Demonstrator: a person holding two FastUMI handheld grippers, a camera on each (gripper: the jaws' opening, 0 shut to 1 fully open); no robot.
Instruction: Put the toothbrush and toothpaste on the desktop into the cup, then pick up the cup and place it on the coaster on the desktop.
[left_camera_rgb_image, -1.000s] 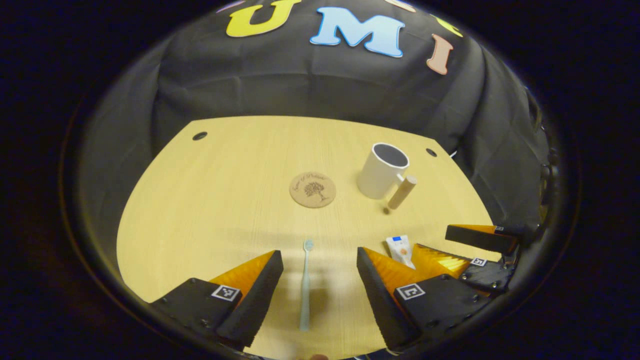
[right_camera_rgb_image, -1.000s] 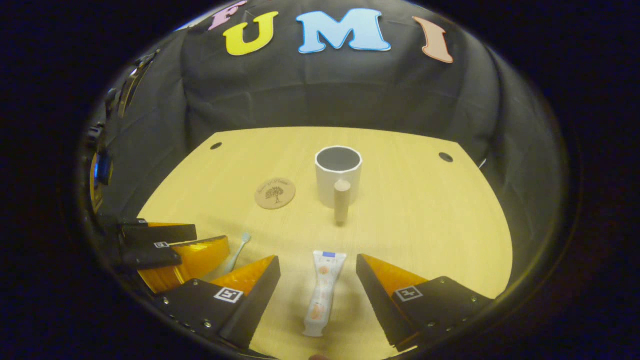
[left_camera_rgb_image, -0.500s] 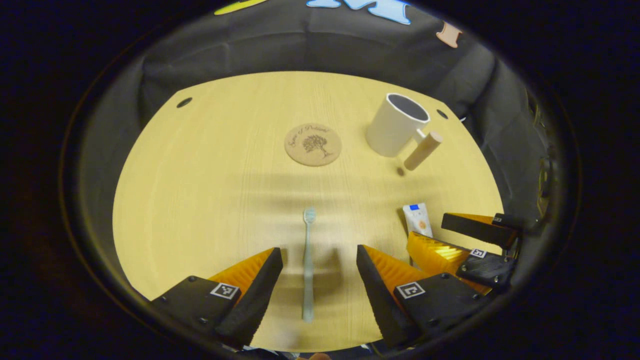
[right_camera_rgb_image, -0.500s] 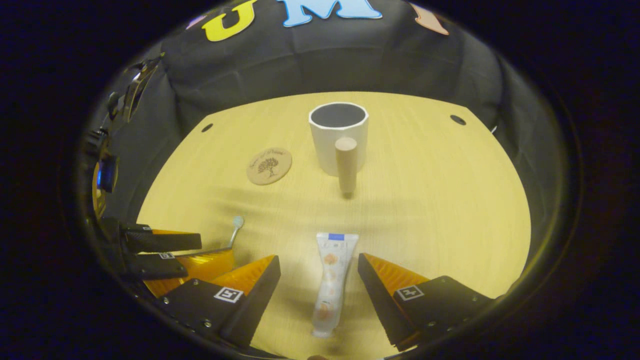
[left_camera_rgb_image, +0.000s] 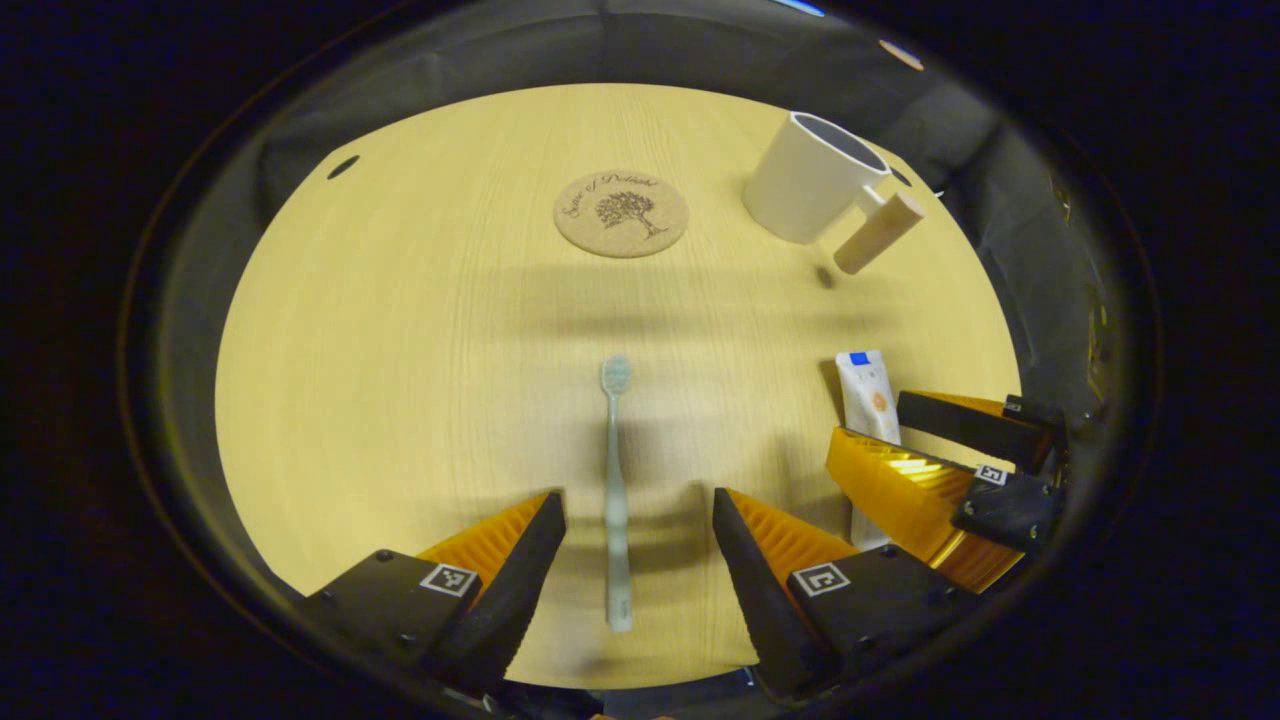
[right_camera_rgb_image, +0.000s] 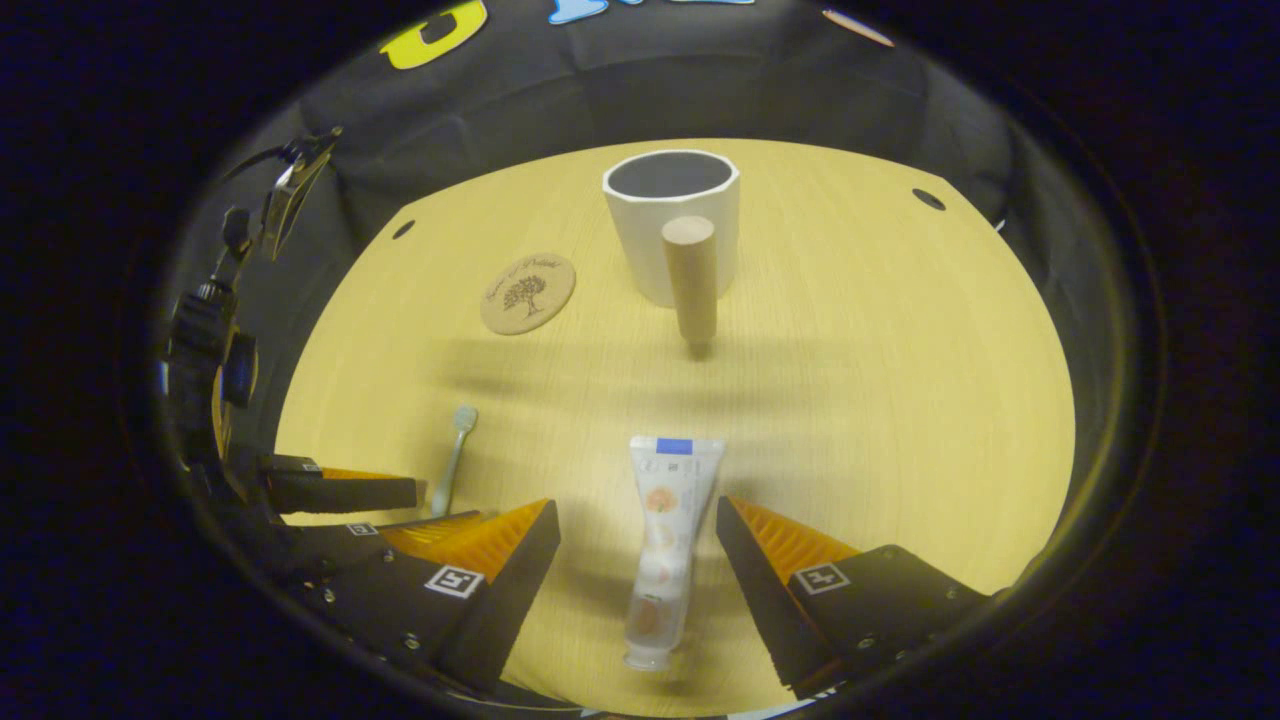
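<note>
Nothing done yet: left gripper (left_camera_rgb_image: 638, 520) & right gripper (right_camera_rgb_image: 638, 530), both released, are straddling toothbrush (left_camera_rgb_image: 615, 480) & toothpaste (right_camera_rgb_image: 663, 530); cup (right_camera_rgb_image: 672, 220) is sitting empty ahead.

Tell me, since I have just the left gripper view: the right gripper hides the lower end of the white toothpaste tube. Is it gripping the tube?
Observer: No. In the right gripper view the right gripper is open, its fingers on either side of the white toothpaste tube, not closed on it.
Operator: Which end lies nearest that gripper?
Observer: The cap end. The flat end with the blue stripe points toward the white cup with the wooden handle.
</note>
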